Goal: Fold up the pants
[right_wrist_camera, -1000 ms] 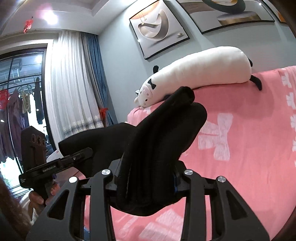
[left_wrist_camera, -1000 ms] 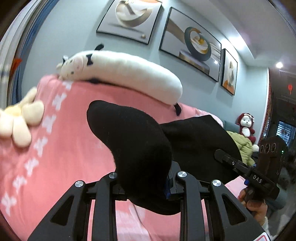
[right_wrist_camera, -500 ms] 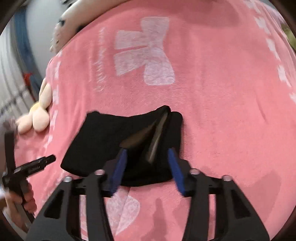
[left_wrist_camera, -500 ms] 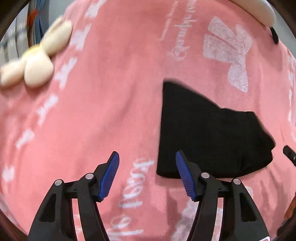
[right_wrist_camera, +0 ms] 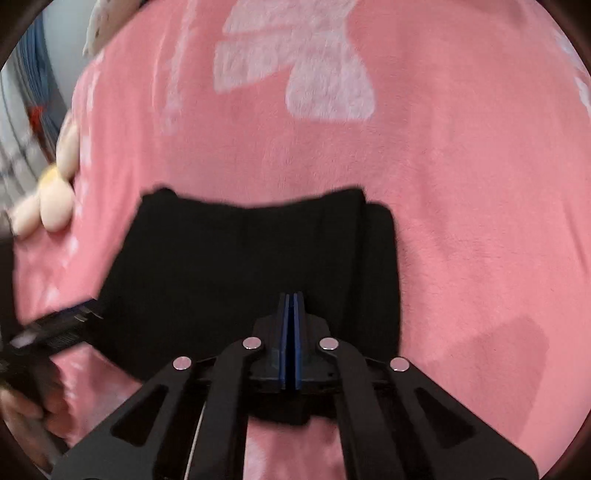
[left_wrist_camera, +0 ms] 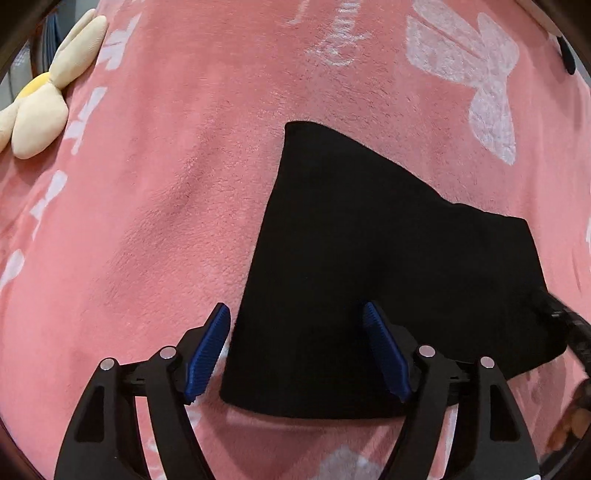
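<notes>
The black pants [left_wrist_camera: 369, 258] lie folded flat on the pink blanket [left_wrist_camera: 166, 184]. They also show in the right wrist view [right_wrist_camera: 240, 266]. My left gripper [left_wrist_camera: 297, 332] is open and empty, its blue pads either side of the fold's near left corner, just above it. My right gripper [right_wrist_camera: 291, 314] is shut with its blue pads together and nothing between them, over the near edge of the pants. The right gripper's tip shows at the right edge of the left wrist view [left_wrist_camera: 561, 317]; the left gripper shows blurred at the left of the right wrist view [right_wrist_camera: 55, 328].
A cream flower-shaped plush [left_wrist_camera: 40, 107] lies at the blanket's far left and also shows in the right wrist view [right_wrist_camera: 48, 199]. White bow prints [right_wrist_camera: 295, 74] mark the blanket beyond the pants. A white plush's end [right_wrist_camera: 99, 33] is at the top left.
Both grippers held the pants up one second ago; they laid them down on the blanket and let go. The left gripper stays open; the right gripper has closed empty.
</notes>
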`<state>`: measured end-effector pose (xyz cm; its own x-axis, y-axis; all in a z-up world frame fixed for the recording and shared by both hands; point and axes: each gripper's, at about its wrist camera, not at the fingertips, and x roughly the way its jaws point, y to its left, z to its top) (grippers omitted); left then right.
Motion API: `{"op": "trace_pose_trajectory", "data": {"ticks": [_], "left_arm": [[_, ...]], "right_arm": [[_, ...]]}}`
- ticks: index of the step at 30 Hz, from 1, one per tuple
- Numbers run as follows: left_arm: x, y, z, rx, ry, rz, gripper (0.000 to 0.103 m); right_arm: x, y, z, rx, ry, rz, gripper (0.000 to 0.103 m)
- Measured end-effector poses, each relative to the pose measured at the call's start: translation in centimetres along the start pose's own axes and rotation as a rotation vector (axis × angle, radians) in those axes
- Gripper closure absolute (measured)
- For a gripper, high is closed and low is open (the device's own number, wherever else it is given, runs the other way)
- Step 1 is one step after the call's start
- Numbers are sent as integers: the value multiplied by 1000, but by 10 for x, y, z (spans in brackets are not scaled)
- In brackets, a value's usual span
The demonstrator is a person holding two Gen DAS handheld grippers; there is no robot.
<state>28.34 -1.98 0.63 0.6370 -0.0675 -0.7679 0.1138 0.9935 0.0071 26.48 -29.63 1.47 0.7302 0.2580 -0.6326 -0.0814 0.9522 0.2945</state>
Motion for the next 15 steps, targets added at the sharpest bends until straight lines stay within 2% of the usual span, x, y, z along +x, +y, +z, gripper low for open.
{"op": "trace_pose_trajectory", "data": {"ticks": [2, 3, 6, 9, 10, 11, 12, 15], "left_arm": [[-4, -1, 1, 10, -3, 7, 30], [-6, -2, 0, 18, -5, 10, 31], [-14, -6, -4, 33, -5, 27, 31], [-26, 1, -13, 32, -13, 15, 31], [-28, 4, -16, 30, -18, 13, 30], [-33, 9, -20, 26, -26, 3, 30], [-36, 13, -24, 22, -32, -7, 30], [-42, 23, -37, -3, -42, -27, 29]], "right_arm": [[0, 9, -5, -61, 12, -36, 96], [12, 7, -11, -88, 54, -92, 96], [5, 3, -12, -32, 32, -91, 99], [-21, 4, -13, 17, -18, -70, 89], [-25, 1, -17, 34, -20, -58, 72], [-28, -2, -20, 52, -14, -60, 50], [-27, -3, -25, 49, -5, -64, 46], [-19, -9, -30, 35, 29, -85, 47]]}}
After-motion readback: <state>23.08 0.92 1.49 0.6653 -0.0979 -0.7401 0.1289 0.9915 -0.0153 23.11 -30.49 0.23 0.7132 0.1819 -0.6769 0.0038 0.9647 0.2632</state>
